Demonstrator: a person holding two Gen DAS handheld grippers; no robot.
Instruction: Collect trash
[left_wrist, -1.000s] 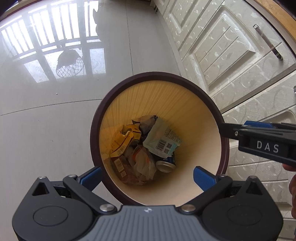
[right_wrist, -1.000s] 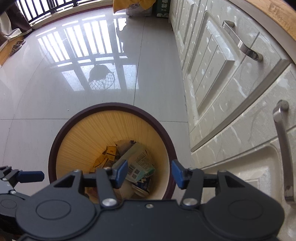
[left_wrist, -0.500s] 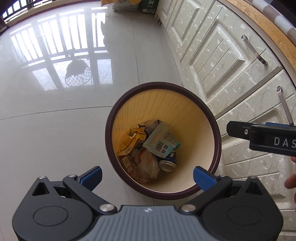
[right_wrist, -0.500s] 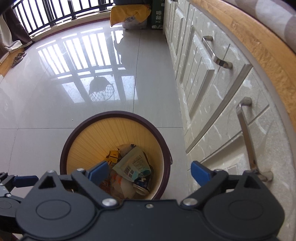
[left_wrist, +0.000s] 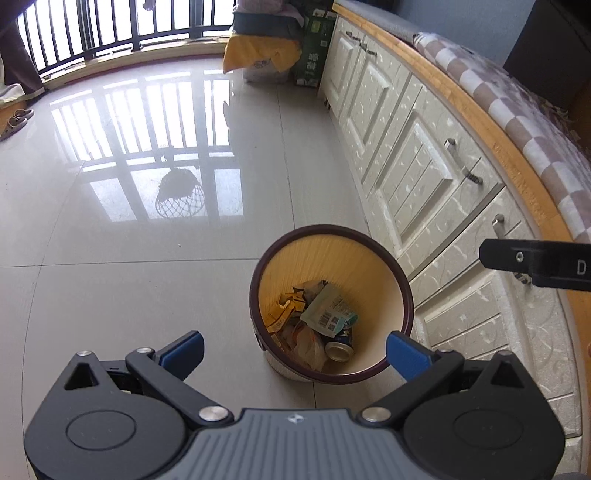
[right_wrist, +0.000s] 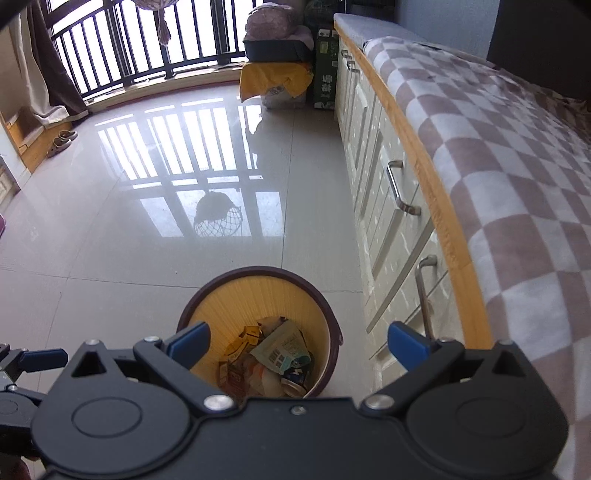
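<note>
A round waste bin (left_wrist: 400, 275) with a dark rim and a yellow inside stands on the tiled floor beside the cabinets. It holds wrappers, a pale green packet (left_wrist: 327, 314) and a drink can (left_wrist: 338, 350). The bin also shows in the right wrist view (right_wrist: 258, 282), with the same packet (right_wrist: 282, 349). My left gripper (left_wrist: 295, 349) is open and empty, high above the bin. My right gripper (right_wrist: 299, 341) is open and empty, also above the bin. The right gripper's side shows at the right edge of the left wrist view (left_wrist: 535, 262).
Cream cabinets with metal handles (right_wrist: 399, 188) run along the right under a wooden ledge with a checked cloth (right_wrist: 517, 166). Boxes and a yellow cloth (right_wrist: 273, 81) stand at the far end near a railed window. Sandals (right_wrist: 61, 142) lie far left. Glossy floor tiles (left_wrist: 129, 258) spread to the left.
Both grippers have risen away from the bin, which now looks smaller and lower in both views. The right gripper's fingers opened wider. More of the room and the ledge shows.
</note>
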